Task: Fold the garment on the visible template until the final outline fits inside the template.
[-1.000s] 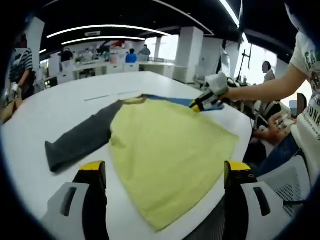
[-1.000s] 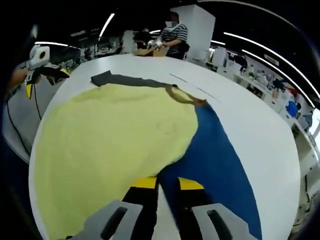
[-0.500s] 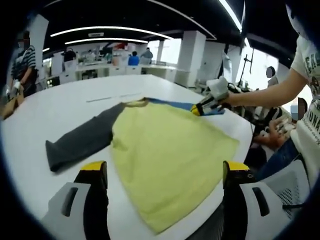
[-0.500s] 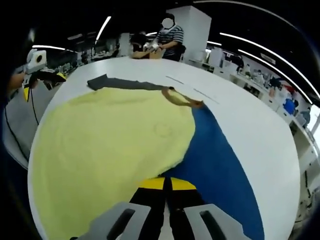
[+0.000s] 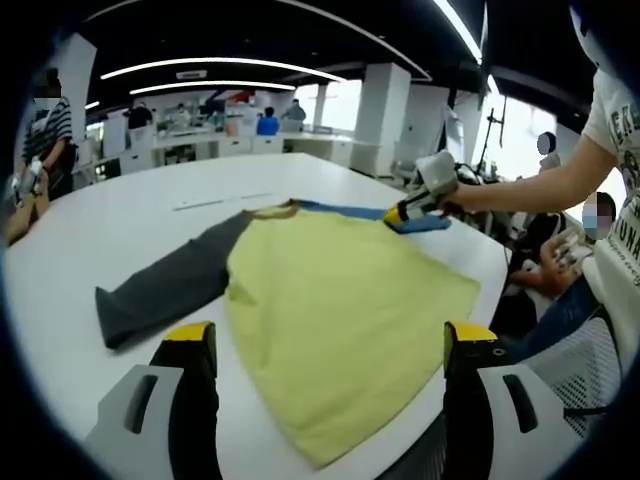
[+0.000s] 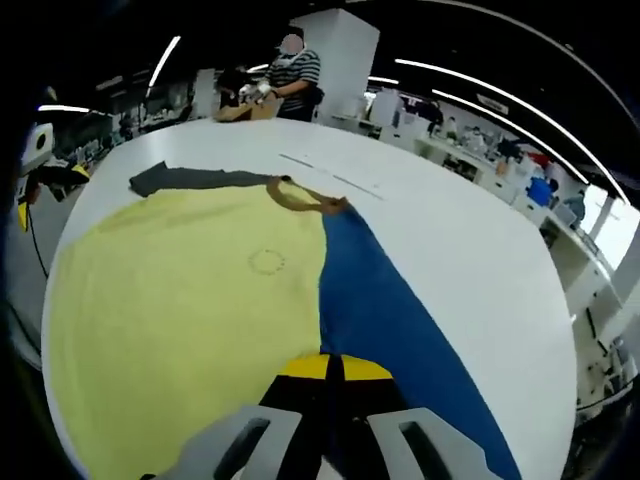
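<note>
Lying flat on the white round table (image 5: 120,215), centre frame in the left gripper view: long-sleeve garment with yellow body (image 5: 340,300), dark grey sleeve (image 5: 165,290) running to mid-left, blue sleeve (image 6: 385,320) at lower right of the right gripper view. Left gripper (image 5: 330,345) at frame bottom: jaws wide apart, holding nothing. Right gripper (image 6: 327,368): yellow tips pressed together at the blue sleeve's edge; cannot tell if cloth is pinched. Person in striped shirt (image 6: 290,75) stands at upper centre.
</note>
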A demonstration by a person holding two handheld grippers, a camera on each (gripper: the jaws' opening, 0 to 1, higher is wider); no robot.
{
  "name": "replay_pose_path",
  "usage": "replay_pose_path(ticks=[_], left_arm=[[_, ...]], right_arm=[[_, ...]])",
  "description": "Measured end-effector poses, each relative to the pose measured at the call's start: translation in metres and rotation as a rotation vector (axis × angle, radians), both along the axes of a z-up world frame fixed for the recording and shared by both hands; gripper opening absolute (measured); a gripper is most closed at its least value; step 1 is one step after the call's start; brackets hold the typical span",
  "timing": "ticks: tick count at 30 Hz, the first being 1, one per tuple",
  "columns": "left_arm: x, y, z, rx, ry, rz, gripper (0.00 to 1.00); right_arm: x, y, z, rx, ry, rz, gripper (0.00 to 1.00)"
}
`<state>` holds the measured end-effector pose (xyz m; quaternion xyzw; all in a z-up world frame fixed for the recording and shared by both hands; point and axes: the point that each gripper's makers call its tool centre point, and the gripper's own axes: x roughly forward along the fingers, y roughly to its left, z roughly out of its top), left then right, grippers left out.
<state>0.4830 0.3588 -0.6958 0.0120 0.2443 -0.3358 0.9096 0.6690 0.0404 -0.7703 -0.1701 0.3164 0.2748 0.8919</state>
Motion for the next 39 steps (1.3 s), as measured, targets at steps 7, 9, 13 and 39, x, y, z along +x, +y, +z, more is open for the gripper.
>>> replay_pose_path(ticks=[7, 9, 13, 39], left_arm=[[0.002, 0.003, -0.001, 0.005, 0.000, 0.015, 0.92], [0.002, 0.003, -0.001, 0.004, -0.003, 0.015, 0.92], [0.002, 0.003, 0.000, 0.003, -0.006, 0.009, 0.92], [0.002, 0.003, -0.002, 0.004, -0.019, -0.014, 0.97]], right_arm=[[0.000, -0.005, -0.008, 0.029, 0.042, -0.059, 0.00], [0.001, -0.008, -0.007, 0.038, 0.041, -0.075, 0.00], [0.001, -0.016, -0.002, 0.035, 0.033, -0.105, 0.00], [-0.052, -0.131, 0.020, 0.109, 0.064, -0.466, 0.59]])
